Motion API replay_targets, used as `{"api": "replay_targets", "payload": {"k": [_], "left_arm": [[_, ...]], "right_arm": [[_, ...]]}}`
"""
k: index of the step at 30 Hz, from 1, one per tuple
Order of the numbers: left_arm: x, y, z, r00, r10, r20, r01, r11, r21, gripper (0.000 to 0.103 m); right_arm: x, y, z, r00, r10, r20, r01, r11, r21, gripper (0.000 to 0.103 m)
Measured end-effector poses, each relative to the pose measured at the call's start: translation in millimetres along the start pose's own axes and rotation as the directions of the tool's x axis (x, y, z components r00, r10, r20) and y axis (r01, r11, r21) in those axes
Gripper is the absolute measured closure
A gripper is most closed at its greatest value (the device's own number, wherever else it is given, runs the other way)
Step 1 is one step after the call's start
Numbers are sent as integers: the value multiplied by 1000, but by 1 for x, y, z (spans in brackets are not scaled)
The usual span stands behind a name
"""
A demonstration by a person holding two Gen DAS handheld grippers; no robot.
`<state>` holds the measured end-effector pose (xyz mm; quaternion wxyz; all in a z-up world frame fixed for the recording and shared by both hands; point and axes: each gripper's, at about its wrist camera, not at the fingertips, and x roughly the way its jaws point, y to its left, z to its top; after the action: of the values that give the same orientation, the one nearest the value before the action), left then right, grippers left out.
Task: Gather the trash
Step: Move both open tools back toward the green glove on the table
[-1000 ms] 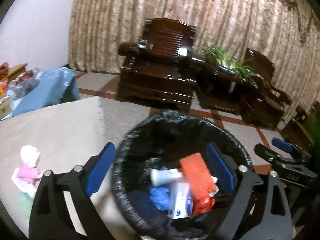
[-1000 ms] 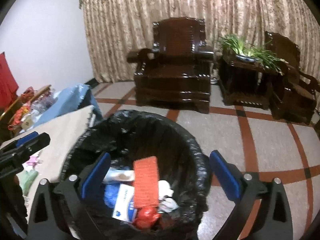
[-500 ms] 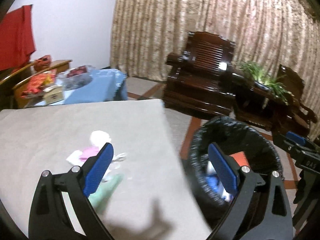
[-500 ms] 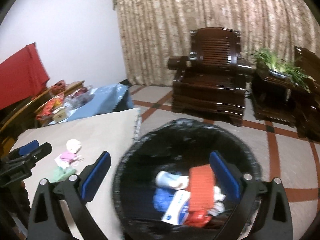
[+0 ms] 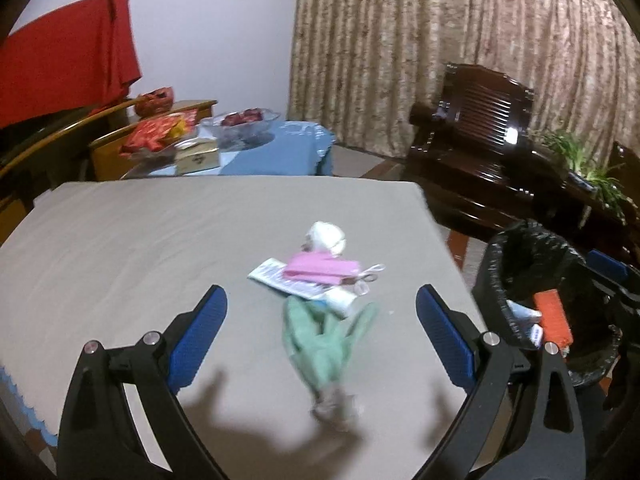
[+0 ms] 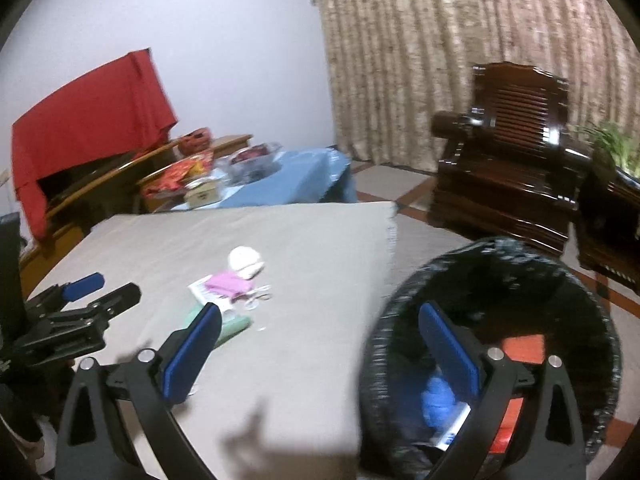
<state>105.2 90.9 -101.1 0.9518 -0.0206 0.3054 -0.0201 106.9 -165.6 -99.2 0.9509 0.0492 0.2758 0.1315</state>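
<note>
Both wrist views have been swung leftward since the earlier frames: the black-lined round trash bin (image 5: 532,280), then centred beneath the fingers, is now seen at the right edge, and the beige cloth-covered table (image 5: 120,240) fills the middle of the left wrist view. The left gripper (image 5: 320,320) is held spread wide and empty above the table, and the right gripper (image 6: 320,344) is likewise spread and empty, straddling the table edge and the bin rim.

What remains to be collected lies in a small cluster near the middle of the table. A crumpled pale-green cloth or wrapper (image 5: 324,340) is nearest the left gripper, between its fingers in that view. Just beyond it, a flat pink packet (image 5: 320,268) is laid over a white printed paper wrapper (image 5: 276,276), and a crumpled white tissue ball (image 5: 326,238) sits behind them, touching or nearly so. A small clear ring-shaped scrap (image 5: 370,276) is seen beside the packet; its nature cannot be told.

All of these are judged light and limp. The green piece is expected to fold and drape, so it is best pinched at its bunched middle. The tissue ball is expected to compress easily. The pink packet, thin and probably slick, would be better taken across its short edge, where it overhangs the paper.
</note>
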Motion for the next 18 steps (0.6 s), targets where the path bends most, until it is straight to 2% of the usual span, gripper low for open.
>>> {"api": "replay_targets", "payload": {"k": [6,12,18], "left_arm": [[5,22,-12,999,42,-23,-43,999,-26,10],[13,32,-26,997,59,-53,-61,998,-30,10],[19,44,-40,993,93,-73,-95,995,-24,10]], "right_arm": [[17,31,-9,998,59,-29,-60,997,-46,6],[33,47,-26,988,130,-78,-133,990,-37,6],[55,60,-41,982,140,-125,-147,988,-46,7]]}}
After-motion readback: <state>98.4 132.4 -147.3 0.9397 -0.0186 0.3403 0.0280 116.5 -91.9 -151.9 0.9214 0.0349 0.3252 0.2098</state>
